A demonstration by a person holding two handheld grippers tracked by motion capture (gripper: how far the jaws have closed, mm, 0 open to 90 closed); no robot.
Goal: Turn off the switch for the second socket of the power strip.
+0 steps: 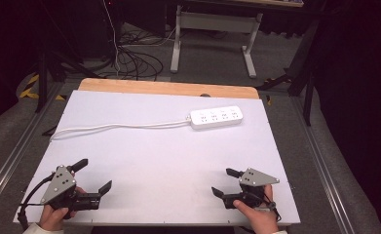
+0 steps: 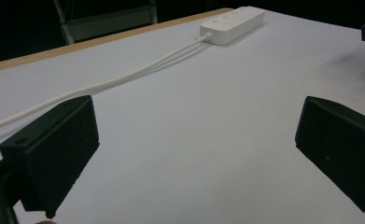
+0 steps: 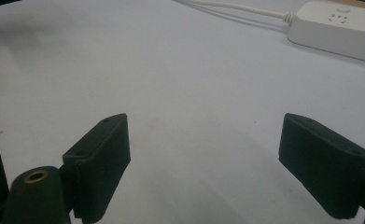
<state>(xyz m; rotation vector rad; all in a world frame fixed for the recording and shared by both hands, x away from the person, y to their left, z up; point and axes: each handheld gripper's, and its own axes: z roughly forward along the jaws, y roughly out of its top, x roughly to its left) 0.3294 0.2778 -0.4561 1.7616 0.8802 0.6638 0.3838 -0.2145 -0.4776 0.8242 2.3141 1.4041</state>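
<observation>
White oblong plastic power strip (image 1: 216, 117) lies flat.

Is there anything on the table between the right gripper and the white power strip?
No. In the high view, bare white table lies between the right gripper and the power strip. The right gripper view shows the same bare stretch.

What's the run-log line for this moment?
left tongs: open, empty | right tongs: open, empty | power strip: far side of table, untouched, cord trailing left

A grey floor (image 1: 212, 58) lies behind the table, with black cables (image 1: 134, 61) and a white stand (image 1: 212, 36) in a dark room.
</observation>
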